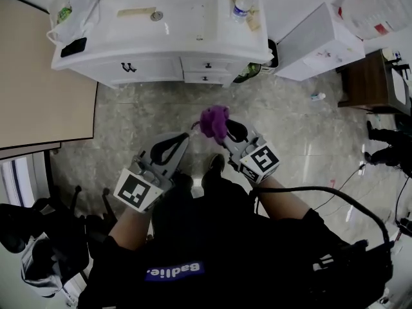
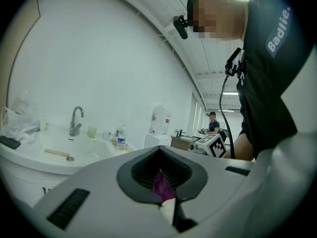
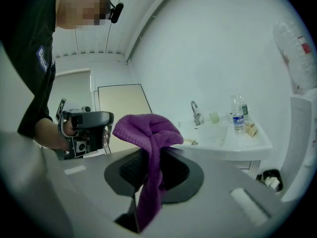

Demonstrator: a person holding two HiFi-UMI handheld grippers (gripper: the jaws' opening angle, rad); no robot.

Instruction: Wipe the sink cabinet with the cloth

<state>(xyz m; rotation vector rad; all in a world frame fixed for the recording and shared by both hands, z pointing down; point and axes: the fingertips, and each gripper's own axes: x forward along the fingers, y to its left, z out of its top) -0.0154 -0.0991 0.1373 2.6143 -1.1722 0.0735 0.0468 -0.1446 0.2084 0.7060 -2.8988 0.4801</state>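
- Looking down in the head view, the right gripper (image 1: 226,132) has its fingers clenched on the purple cloth (image 1: 214,121), which bunches at its tip.
- The left gripper (image 1: 180,140) sits just beside the cloth, at its 8 o'clock, with fingers closed together.
- The white sink cabinet (image 1: 161,64) stands well apart at 12 o'clock. A water bottle (image 1: 242,5) is on its top toward 1 o'clock and a plastic bag (image 1: 72,11) toward 10 o'clock.
- In the left gripper view, the fingers are pressed together. A thin sliver of the cloth (image 2: 161,185) is nipped in the seam between them, near the centre.
- The sink cabinet (image 2: 49,165) lies at 9 o'clock in that view, with a faucet (image 2: 75,120) upright on it.
- In the right gripper view, the fingers grasp the cloth (image 3: 148,133) at its middle.
- Above the fingers the cloth swells into a rounded wad leaning toward 11 o'clock. A tail of it hangs down the seam toward 6 o'clock.
- The sink cabinet (image 3: 233,145) sits at 3 o'clock, apart from the cloth.
- The left gripper (image 3: 84,128) shows at 9 o'clock, just beside the wad's edge.
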